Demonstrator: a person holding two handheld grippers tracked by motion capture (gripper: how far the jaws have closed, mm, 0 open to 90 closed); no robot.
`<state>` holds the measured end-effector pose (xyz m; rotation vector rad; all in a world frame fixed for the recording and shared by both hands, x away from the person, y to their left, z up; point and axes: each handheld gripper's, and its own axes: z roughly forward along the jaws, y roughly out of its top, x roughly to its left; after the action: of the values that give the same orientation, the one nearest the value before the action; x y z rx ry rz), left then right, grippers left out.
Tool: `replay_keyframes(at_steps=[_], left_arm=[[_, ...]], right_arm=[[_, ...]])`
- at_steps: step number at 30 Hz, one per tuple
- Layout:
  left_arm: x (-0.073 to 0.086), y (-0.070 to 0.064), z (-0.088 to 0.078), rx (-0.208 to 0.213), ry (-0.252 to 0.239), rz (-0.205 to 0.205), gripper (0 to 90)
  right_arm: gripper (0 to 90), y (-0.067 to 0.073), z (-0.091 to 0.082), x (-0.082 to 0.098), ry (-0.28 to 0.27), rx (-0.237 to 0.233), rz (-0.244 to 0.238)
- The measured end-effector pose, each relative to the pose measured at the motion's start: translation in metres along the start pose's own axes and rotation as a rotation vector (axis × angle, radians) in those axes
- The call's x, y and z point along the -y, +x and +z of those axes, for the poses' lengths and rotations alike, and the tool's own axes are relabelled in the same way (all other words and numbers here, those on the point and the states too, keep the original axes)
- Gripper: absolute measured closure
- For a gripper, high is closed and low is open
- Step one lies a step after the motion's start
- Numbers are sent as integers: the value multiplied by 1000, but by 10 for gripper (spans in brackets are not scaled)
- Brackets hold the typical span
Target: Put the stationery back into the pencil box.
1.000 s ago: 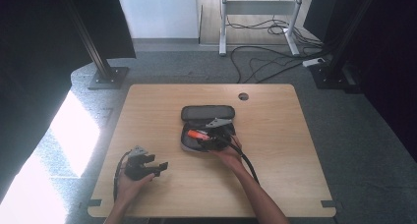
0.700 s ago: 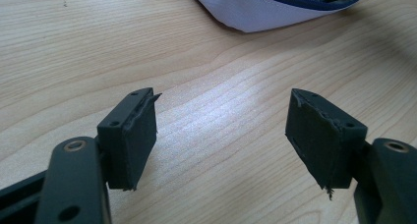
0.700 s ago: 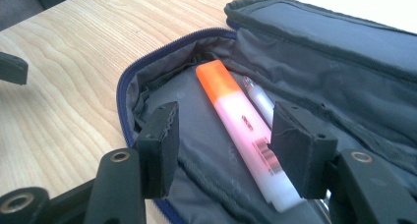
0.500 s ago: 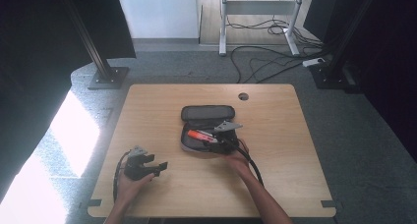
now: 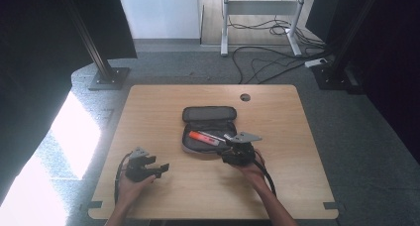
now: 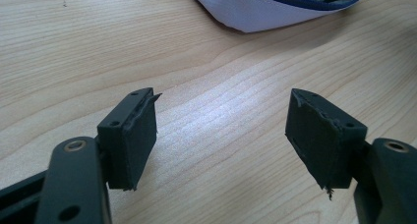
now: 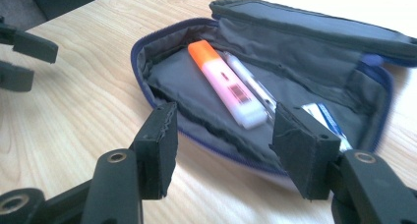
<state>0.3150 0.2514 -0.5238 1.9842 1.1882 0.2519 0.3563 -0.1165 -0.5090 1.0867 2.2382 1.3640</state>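
Note:
A grey pencil case [image 5: 208, 116] with a blue zip lies unzipped in the middle of the wooden table [image 5: 297, 186]. Inside the pencil case [image 7: 305, 52] rest an orange-capped highlighter [image 7: 223, 84], a clear pen [image 7: 252, 85] beside it and a blue-and-white item [image 7: 328, 120]. My right gripper [image 5: 229, 148] is open at the case's near edge; in its own view the right gripper [image 7: 226, 111] has nothing between its jaws. My left gripper [image 5: 162, 168] stands open over bare wood at the near left, and the left gripper [image 6: 223, 98] faces the case's pale edge [image 6: 275, 10].
A round cable hole [image 5: 245, 97] sits near the table's far edge. Black frame posts [image 5: 101, 62] and floor cables [image 5: 277, 62] lie beyond the table. The left gripper [image 7: 19, 52] shows far off in the right gripper view.
My right gripper has drawn back from over the case toward the near side and slightly right. The left gripper has stayed put.

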Motion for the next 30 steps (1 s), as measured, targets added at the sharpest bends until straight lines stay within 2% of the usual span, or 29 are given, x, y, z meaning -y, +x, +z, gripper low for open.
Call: replay_keyframes(at_steps=[5, 15, 26, 30], left_arm=[[0, -1, 0, 0, -1, 4, 284], [0, -2, 1, 0, 2, 7, 284], [0, -2, 2, -1, 5, 10, 284], [0, -3, 2, 0, 5, 13, 284]], right_arm=[[422, -3, -21, 12, -11, 7, 4], [418, -10, -53, 37, -15, 38, 19], [417, -23, -80, 67, -5, 87, 58], [417, -26, -81, 73, 6, 95, 67]])
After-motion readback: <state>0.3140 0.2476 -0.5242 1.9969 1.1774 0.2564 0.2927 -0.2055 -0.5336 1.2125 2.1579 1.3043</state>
